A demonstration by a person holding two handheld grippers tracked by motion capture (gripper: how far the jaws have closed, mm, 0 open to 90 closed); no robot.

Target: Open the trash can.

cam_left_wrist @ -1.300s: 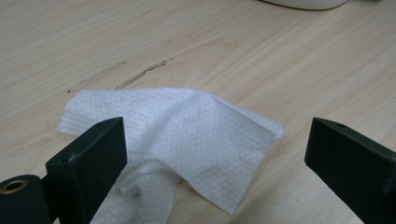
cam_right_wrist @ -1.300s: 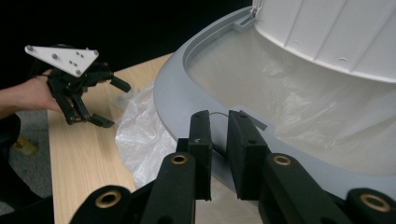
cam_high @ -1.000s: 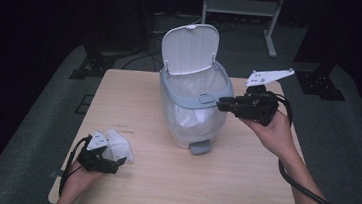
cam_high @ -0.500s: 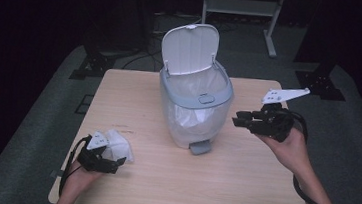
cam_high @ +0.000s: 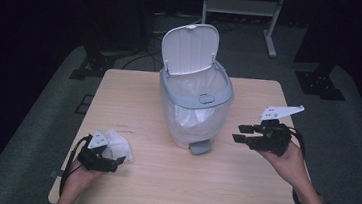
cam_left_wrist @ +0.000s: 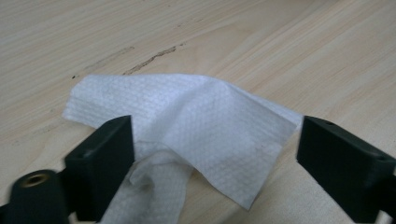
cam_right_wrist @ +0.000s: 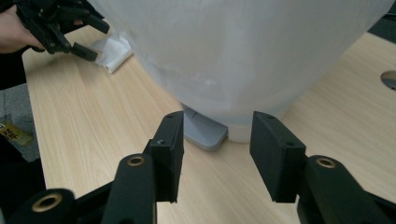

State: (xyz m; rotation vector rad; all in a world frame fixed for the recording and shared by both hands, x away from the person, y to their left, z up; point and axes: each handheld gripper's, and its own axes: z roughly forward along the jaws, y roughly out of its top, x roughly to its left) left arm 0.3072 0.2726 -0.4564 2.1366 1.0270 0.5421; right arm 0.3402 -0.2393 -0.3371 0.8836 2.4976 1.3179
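Jaws spread wide on my left claw [cam_left_wrist: 212, 154] straddle a crumpled white tissue [cam_left_wrist: 187, 126] lying on the worktop [cam_high: 134, 97] left of the open-lidded bin [cam_high: 194, 101], while my right claw [cam_high: 246, 132], also open and empty, hovers right of the bin, facing its pedal [cam_right_wrist: 203, 133].

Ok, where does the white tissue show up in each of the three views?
High view: tissue near the table's front left corner, at the left tongs.
Left gripper view: centre, lying between the open jaws.
Right gripper view: top left, beside the left tongs.
Shared landmark: the bin.
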